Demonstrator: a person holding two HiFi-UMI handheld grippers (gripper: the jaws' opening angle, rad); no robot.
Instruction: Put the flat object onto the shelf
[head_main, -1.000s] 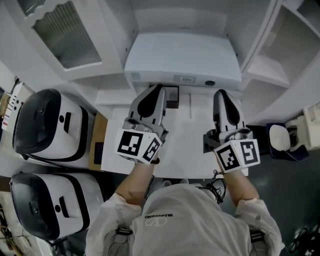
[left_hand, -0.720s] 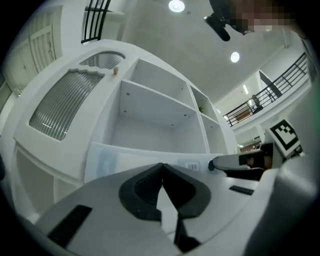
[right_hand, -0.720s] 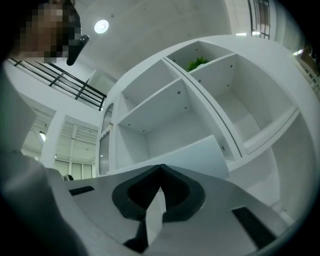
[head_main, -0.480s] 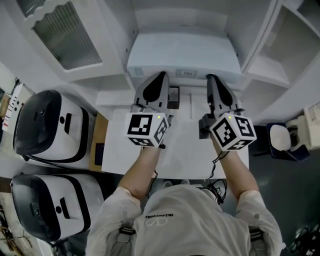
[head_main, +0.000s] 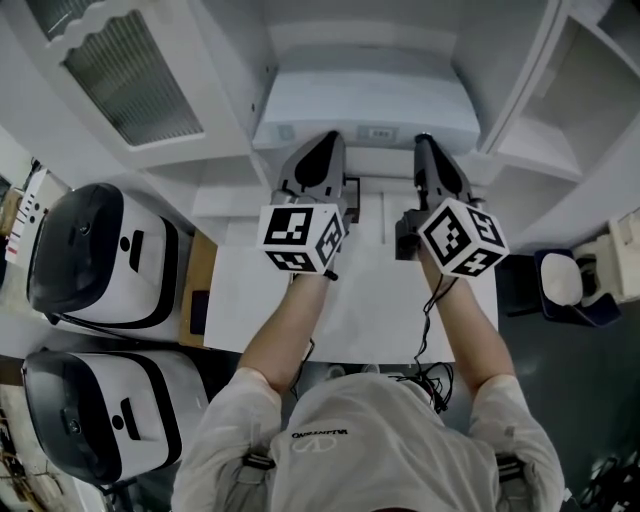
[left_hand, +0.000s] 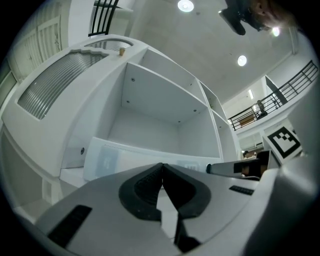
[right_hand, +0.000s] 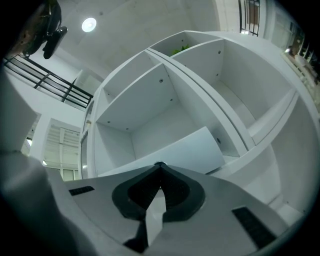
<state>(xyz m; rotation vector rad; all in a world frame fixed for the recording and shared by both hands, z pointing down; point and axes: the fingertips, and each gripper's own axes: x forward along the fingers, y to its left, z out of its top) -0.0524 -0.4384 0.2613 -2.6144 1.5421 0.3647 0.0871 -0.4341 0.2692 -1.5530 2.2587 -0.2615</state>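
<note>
The flat object (head_main: 365, 110) is a wide, thin white slab with a small label and a dark button on its front edge. It lies in the middle compartment of the white shelf (head_main: 360, 40). My left gripper (head_main: 327, 142) and right gripper (head_main: 423, 142) are both shut, with nothing between the jaws. Their tips are at the slab's front edge, left and right of its middle. The left gripper view shows the slab (left_hand: 125, 157) just beyond the shut left gripper (left_hand: 162, 167). The right gripper view shows the slab (right_hand: 185, 150) behind the shut right gripper (right_hand: 160, 166).
A white table (head_main: 370, 300) stands below the shelf, with a small dark block (head_main: 349, 190) near its back edge. Two white-and-black appliances (head_main: 95, 255) (head_main: 90, 410) sit at the left. At the right are a dark bin with a white cup (head_main: 560, 280) and open side compartments (head_main: 580, 80).
Both grippers have moved forward from over the table to the shelf's front, and the right one has also shifted left. The jaws have stayed shut. The slab sits slightly farther back.
</note>
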